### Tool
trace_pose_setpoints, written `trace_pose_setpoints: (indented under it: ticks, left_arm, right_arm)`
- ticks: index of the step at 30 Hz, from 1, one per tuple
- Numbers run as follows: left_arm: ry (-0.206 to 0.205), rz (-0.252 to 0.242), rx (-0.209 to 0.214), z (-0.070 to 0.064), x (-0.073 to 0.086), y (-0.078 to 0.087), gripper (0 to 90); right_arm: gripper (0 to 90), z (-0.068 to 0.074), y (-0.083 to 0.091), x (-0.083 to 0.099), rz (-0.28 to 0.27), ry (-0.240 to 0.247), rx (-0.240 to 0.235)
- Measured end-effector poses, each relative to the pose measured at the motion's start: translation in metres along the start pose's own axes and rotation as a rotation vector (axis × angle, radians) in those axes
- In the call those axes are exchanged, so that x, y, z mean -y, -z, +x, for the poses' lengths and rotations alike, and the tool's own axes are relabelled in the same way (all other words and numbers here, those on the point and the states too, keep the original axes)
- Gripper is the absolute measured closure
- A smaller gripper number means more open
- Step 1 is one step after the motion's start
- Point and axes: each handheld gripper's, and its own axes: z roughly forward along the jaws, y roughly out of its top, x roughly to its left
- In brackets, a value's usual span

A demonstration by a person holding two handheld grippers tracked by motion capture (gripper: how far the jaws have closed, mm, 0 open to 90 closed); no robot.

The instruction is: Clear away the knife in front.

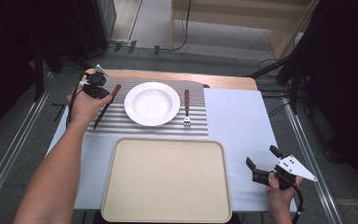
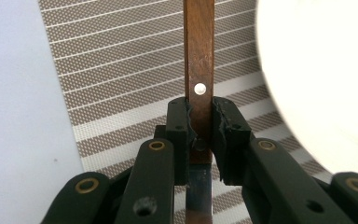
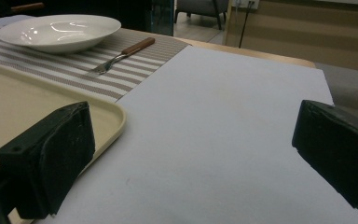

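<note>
Nearest me, my right gripper (image 1: 262, 167) hovers with its jaws spread wide and nothing between them, over the white table (image 1: 237, 121) just right of the beige tray (image 1: 167, 179). Farther out, my left gripper (image 2: 201, 126) is clamped on the knife (image 2: 199, 60) at its wooden handle, on the striped placemat (image 2: 121, 74) beside the white plate (image 1: 152, 103).

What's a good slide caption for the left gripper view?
Left gripper clamps the knife by its wooden handle over the striped placemat.

Bare forearms; black fingers (image 2: 179, 135) with brass-ringed pivots, grey three-cornered plate (image 1: 296, 167), black cables.
</note>
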Motion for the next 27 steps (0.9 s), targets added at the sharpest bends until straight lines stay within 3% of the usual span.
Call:
trace_pose_setpoints:
  ticks: [5,11,17,19,23,27]
  left_arm:
    - [-0.037,-0.009,0.008,-0.007,0.011,0.012,76.7]
    - [-0.047,-0.027,0.027,-0.012,0.02,0.024,76.6]
    - [-0.103,-0.047,0.05,-0.032,0.036,0.041,76.6]
    - [-0.121,-0.05,0.031,-0.041,0.041,0.044,76.6]
    - [-0.161,-0.049,0.04,-0.055,0.053,0.047,76.6]
    - [-0.17,-0.054,0.06,-0.063,0.062,0.047,76.6]
  right_arm:
    - [0.0,0.001,-0.001,-0.001,0.003,0.002,0.0]
    - [0.0,0.002,-0.001,-0.001,0.0,0.006,-0.001]
    - [0.0,0.002,-0.001,-0.002,-0.001,0.007,-0.002]
    - [0.0,0.002,-0.001,-0.002,-0.003,0.006,-0.002]
    - [0.0,0.002,0.0,-0.002,-0.003,0.005,-0.001]
    - [0.0,0.002,0.0,-0.002,-0.005,0.008,-0.001]
